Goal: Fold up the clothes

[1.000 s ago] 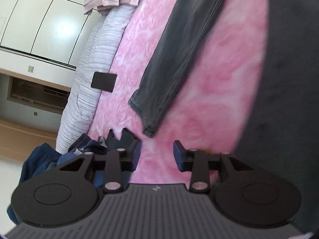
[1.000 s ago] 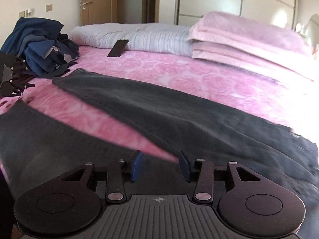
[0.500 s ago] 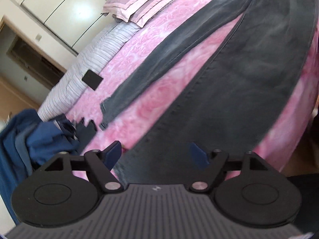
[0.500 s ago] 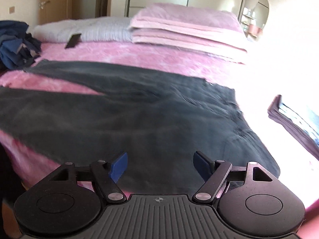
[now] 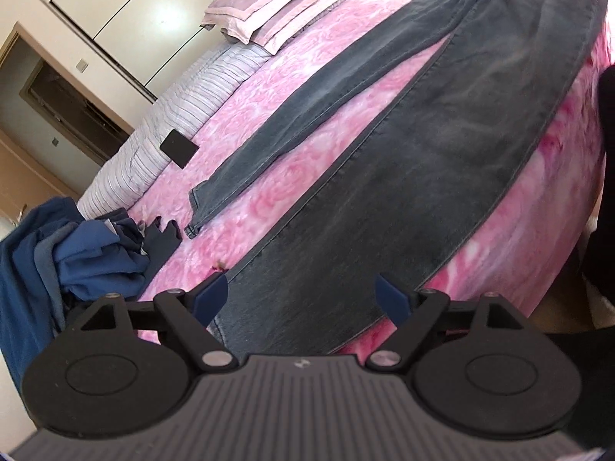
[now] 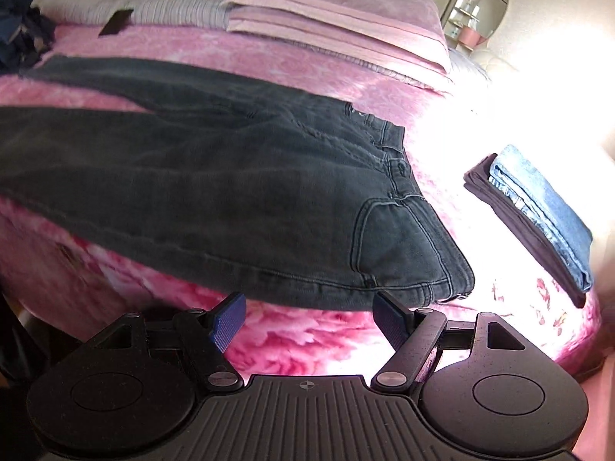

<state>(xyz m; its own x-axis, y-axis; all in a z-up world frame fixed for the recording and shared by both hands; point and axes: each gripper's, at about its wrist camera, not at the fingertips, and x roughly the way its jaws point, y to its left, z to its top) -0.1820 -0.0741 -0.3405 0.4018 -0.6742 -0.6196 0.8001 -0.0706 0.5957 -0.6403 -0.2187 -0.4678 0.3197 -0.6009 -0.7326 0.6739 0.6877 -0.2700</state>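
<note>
Dark jeans (image 5: pixel 442 176) spread flat on the pink bed (image 5: pixel 300 176), legs splayed in a V, long axis running from hem at the left gripper (image 5: pixel 303 297) to waistband (image 6: pixel 399 176) at the right gripper (image 6: pixel 307 313). Both grippers gape wide, holding nothing, each poised just short of the near edge; left nearer the hem, right nearer the hip

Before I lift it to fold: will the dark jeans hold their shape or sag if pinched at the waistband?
The jeans will probably sag: they lie flat, spread over the bed, following its edge. The thick seams at the waistband suggest a firm, non-slippery pinch point. Being long denim, they likely weigh enough that the legs would drag.
</note>
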